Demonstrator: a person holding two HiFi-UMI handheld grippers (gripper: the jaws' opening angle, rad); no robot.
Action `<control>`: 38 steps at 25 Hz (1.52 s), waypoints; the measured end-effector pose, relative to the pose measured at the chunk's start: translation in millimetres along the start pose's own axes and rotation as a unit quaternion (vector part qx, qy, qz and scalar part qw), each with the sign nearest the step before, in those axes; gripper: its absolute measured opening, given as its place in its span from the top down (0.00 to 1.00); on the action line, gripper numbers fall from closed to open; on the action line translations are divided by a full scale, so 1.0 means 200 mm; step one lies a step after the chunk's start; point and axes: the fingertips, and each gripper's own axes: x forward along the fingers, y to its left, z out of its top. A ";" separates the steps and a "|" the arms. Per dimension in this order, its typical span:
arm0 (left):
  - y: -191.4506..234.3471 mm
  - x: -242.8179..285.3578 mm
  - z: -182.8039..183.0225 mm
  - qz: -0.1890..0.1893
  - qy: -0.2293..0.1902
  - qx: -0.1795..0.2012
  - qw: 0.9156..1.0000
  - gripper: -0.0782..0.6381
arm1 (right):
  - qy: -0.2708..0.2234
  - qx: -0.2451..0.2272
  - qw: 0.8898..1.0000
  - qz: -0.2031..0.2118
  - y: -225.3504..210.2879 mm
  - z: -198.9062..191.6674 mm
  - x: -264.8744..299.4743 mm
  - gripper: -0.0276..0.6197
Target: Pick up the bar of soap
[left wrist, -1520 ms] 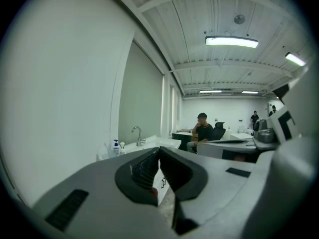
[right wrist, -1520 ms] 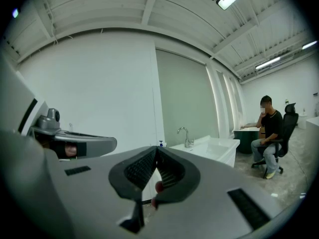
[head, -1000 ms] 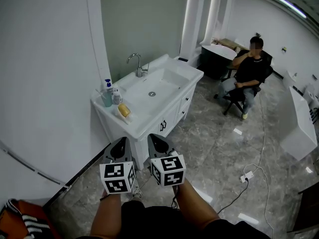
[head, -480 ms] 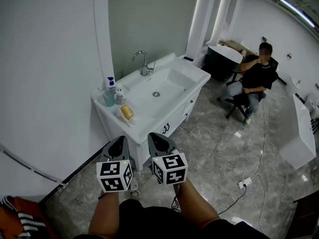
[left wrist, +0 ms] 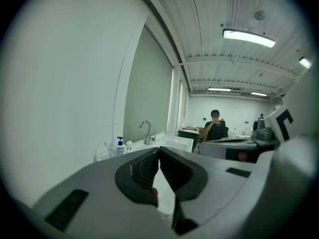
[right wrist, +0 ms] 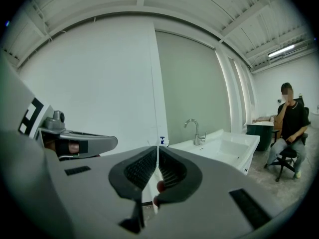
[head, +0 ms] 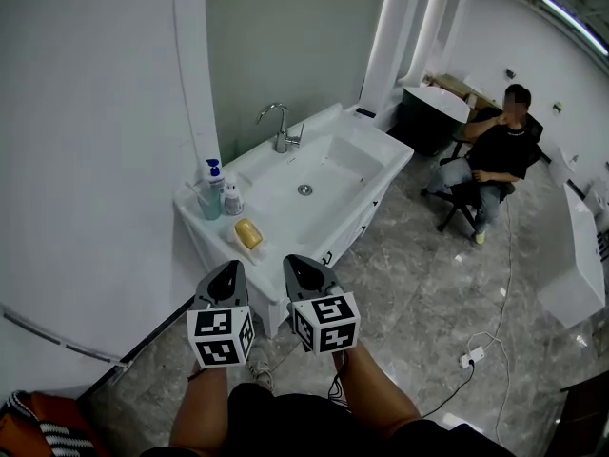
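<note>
The yellow bar of soap (head: 248,232) lies on the near left corner of the white washstand (head: 359,133). Both grippers hover side by side in front of the stand, short of the soap. My left gripper (head: 227,272) is shut, tips touching, nothing between them. My right gripper (head: 303,266) is shut too and holds nothing. In the left gripper view the left gripper's tips (left wrist: 158,150) meet below the tap (left wrist: 146,129). In the right gripper view the right gripper's tips (right wrist: 157,149) meet in front of the basin (right wrist: 219,146); the soap is hidden there.
A blue-topped pump bottle (head: 210,196) and a small white bottle (head: 231,199) stand beside the soap by the wall. A chrome tap (head: 280,128) rises behind the basin. A person sits on a chair (head: 495,165) at the far right. A cable and power strip (head: 472,358) lie on the marble floor.
The washstand and soap sit lower and nearer in the head view: both grippers have come forward toward the stand. Their jaws have stayed shut.
</note>
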 end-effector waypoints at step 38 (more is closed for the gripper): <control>0.79 0.84 -0.17 -0.008 0.095 -0.009 0.995 0.87 | 0.316 -0.097 0.936 0.118 -0.11 -0.78 1.35 0.66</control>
